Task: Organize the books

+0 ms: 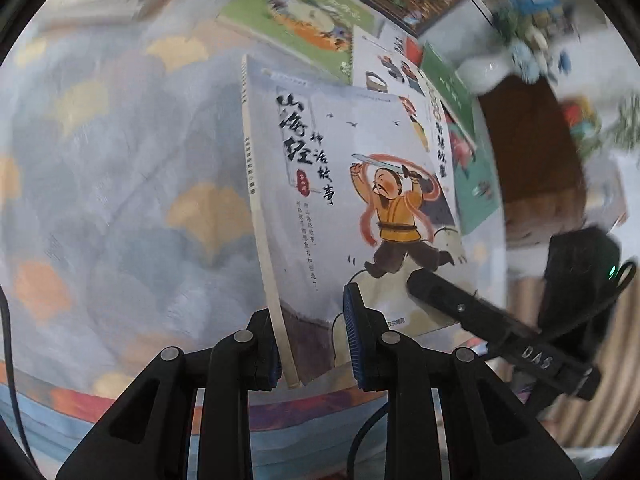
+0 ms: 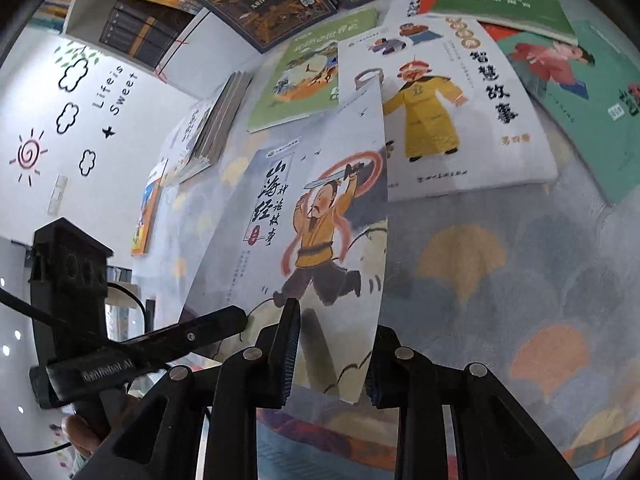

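Mid-frame, raised over the bedspread (image 1: pixel 120 160): book (image 1: pixel 360 200) titled 山海经 神话故事, pinched by left tool (image 1: pixel 314 344) and right tool (image 2: pixel 332 360). Right view only: wall (image 2: pixel 60 184) lettering "Life is Sweet".

Soft even daylight, motion-blurred fisheye edges

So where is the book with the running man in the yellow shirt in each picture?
Left wrist view: the running-man book stands mid-frame, its spine edge clamped in the left claw.
Right wrist view: the same book fills the middle, its right edge held in the right claw.
Shared landmark: the white book with the yellow-robed man, lying behind it.
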Tool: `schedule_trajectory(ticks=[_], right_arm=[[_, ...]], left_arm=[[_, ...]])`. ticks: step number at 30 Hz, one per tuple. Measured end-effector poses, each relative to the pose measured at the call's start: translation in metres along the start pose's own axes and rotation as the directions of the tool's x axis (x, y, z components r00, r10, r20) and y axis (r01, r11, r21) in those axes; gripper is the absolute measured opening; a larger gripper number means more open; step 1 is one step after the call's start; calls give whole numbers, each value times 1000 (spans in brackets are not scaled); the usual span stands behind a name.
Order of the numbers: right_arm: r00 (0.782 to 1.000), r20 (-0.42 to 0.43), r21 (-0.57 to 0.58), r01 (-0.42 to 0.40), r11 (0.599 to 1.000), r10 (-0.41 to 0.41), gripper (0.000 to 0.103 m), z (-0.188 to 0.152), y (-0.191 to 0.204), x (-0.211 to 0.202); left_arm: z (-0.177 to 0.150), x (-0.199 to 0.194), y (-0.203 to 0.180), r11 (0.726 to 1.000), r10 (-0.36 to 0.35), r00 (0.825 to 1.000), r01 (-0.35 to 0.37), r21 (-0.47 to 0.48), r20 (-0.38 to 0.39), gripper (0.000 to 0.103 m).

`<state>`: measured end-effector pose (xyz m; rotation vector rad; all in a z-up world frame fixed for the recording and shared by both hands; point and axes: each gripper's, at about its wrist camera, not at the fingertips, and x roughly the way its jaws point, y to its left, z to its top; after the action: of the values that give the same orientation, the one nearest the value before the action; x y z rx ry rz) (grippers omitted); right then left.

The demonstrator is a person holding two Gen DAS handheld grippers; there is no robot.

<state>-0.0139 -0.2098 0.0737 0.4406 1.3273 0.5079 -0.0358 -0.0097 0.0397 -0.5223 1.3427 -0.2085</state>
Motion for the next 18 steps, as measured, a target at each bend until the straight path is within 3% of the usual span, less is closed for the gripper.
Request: schedule_trajectory(ticks=[6, 10, 18], right_arm=[[995, 77, -58, 69, 996, -64, 28, 4, 33, -1], [982, 142, -139, 144, 980, -124, 28, 5, 65, -10], [973, 214, -132, 121, 984, -91, 29, 17, 117, -15]], left_arm=[[6, -27, -14, 985, 24, 997, -35, 170, 66, 22], [14, -48, -15, 971, -20, 994, -6, 241, 107, 22], [42, -97, 10, 956, -154, 970, 97, 277, 189, 24]])
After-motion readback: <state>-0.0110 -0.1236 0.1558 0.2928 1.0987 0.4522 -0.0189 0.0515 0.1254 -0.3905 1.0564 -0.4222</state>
